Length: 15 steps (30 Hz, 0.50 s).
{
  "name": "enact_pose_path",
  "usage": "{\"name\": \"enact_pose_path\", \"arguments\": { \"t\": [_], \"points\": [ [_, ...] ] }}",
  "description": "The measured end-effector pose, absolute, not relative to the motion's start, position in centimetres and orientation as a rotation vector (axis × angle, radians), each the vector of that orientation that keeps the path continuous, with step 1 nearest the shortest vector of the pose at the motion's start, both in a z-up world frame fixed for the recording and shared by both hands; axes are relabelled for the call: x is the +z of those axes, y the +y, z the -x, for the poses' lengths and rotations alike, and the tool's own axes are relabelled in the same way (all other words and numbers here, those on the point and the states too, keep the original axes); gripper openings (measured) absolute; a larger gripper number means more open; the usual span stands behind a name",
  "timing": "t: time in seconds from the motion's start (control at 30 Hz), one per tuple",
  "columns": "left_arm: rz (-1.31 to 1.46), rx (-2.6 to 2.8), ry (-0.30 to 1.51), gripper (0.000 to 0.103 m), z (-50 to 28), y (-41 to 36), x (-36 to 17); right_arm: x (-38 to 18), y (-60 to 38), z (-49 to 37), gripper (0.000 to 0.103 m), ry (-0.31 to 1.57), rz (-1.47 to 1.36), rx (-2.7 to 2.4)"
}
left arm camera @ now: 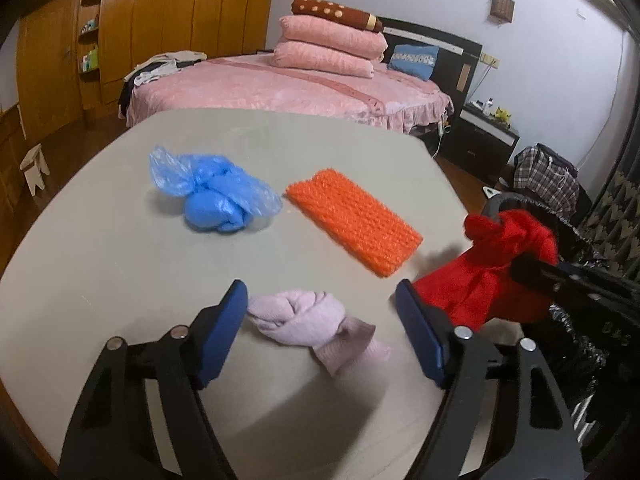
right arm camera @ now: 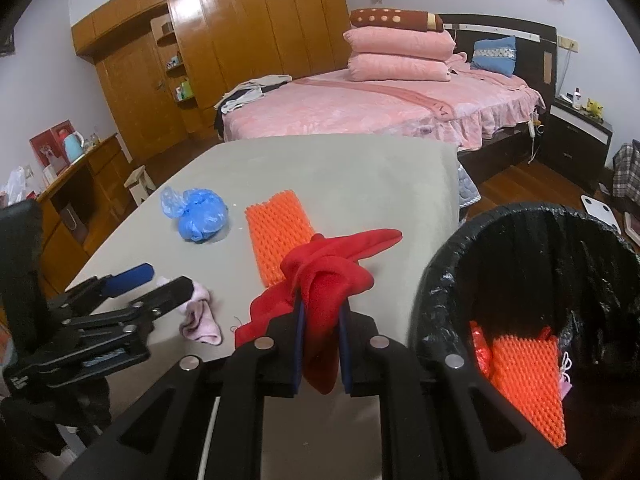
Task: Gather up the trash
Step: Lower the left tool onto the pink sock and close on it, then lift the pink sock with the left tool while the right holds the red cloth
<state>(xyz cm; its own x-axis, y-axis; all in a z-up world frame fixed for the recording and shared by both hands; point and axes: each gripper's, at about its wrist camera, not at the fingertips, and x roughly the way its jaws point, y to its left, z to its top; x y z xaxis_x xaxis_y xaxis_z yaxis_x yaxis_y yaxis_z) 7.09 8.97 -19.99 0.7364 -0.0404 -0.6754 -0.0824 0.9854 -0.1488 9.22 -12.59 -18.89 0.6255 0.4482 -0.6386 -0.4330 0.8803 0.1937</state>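
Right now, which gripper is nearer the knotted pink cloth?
Left. The left gripper straddles the knotted pink cloth, jaws open; the right gripper is off beside it, holding the red cloth.

A pale grey-green table [left arm camera: 120,264] with a smooth matt top carries the loose things. A knotted blue plastic bag [left arm camera: 218,196], crinkled and partly see-through, lies on it toward the far left. Just beside the bag, to its right, a flat orange foam-mesh sleeve [left arm camera: 354,220] lies at a slant. Nearer the front edge rests a twisted pale pink sock [left arm camera: 316,326], well apart from the bag and the sleeve.
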Motion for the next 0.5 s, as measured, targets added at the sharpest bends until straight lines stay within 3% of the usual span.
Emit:
{"name": "enact_pose_path", "arguments": {
  "t": [0.17,0.4,0.5],
  "points": [
    [0.157,0.039,0.757,0.065,-7.6,8.6,-20.7,-18.6,-13.0,-9.3,0.014,0.731,-0.028,0.5],
    [0.146,0.096,0.749,0.023,-7.5,9.4,-20.0,-18.1,-12.8,-9.1,0.015,0.721,-0.024,0.504],
    [0.158,0.092,0.738,0.014,-7.1,9.8,-19.3,-17.9,-12.9,-8.8,0.015,0.713,-0.021,0.504]
  ]
}}
